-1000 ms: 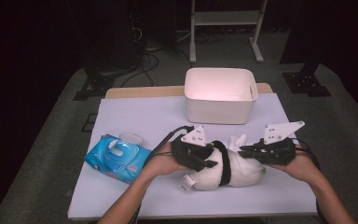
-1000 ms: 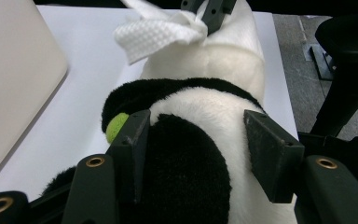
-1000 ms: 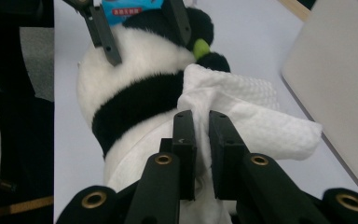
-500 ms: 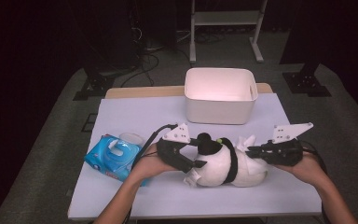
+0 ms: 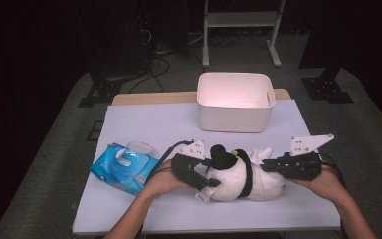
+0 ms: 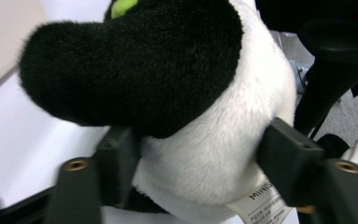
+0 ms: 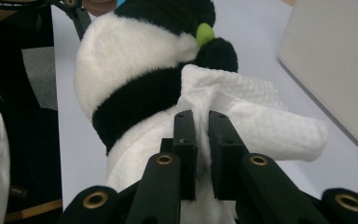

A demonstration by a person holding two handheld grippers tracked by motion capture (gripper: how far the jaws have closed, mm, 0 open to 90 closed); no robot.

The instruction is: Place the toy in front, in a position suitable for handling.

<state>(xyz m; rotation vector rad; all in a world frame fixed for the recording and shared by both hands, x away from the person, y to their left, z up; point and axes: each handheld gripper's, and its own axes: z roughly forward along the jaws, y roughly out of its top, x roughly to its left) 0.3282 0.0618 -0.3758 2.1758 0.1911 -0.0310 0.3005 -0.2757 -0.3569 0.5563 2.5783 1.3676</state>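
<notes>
White-and-black plush panda (image 5: pixel 238 175) lies on its side at the near edge of the surface (image 5: pixel 149 119), between both hands, in front of the white bin (image 5: pixel 235 102). Blue wipes pack (image 5: pixel 123 167) sits just left of it.

Left gripper (image 5: pixel 204 180): jaws straddle the head end, pads pressing into the white fur on both sides, black ear (image 6: pixel 135 60) above them, sewn tag (image 6: pixel 261 205) hanging below. Jaws have just been closing, plush between them. Counts as clamped on the panda.

Right gripper (image 5: pixel 273 167): jaws nearly together, pinching a white wipe (image 7: pixel 261 116) draped over the panda's back, next to the black band.

Looks like a wiping step: left holds the toy, right cleans.

How I'd run it:
- Keep the left grip on the head bulk, not the ear or tag. Fur compresses, so a shallow bite will slip once the right starts dragging.
- Stroke the wipe away from the left gripper, so the pull loads the hold rather than rolling the toy.
- Press the wipe flat with the jaw tips; the pinch is on a thin fold and could pull free if it snags on the fur.
- Keep the toy down on the surface for support.
</notes>
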